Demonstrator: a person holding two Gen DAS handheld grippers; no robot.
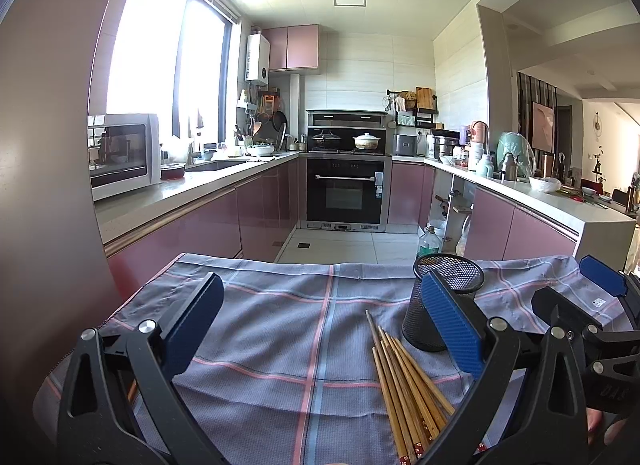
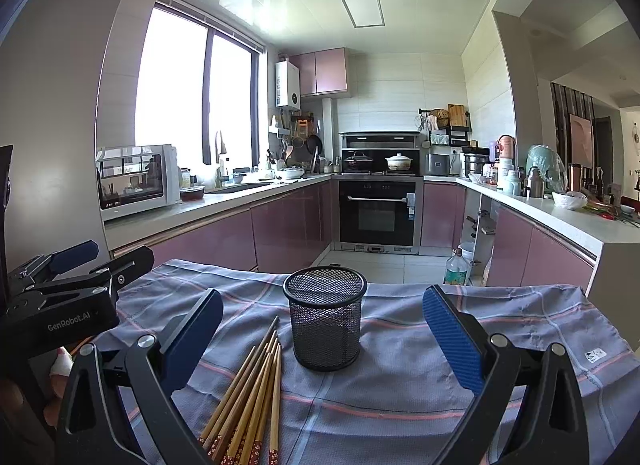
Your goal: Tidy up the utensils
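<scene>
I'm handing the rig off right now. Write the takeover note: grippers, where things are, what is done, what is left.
Left gripper: open, empty, above the cloth.
Right gripper: open, empty, facing the cup.
Black wire-mesh cup: upright on the grey checked cloth, looks empty.
Bundle of brown wooden chopsticks: lying flat on the cloth just left of the cup, tips toward it, none picked up.
Done: nothing yet.
Left: likely grasp the chopsticks and stand them in the cup.
</scene>
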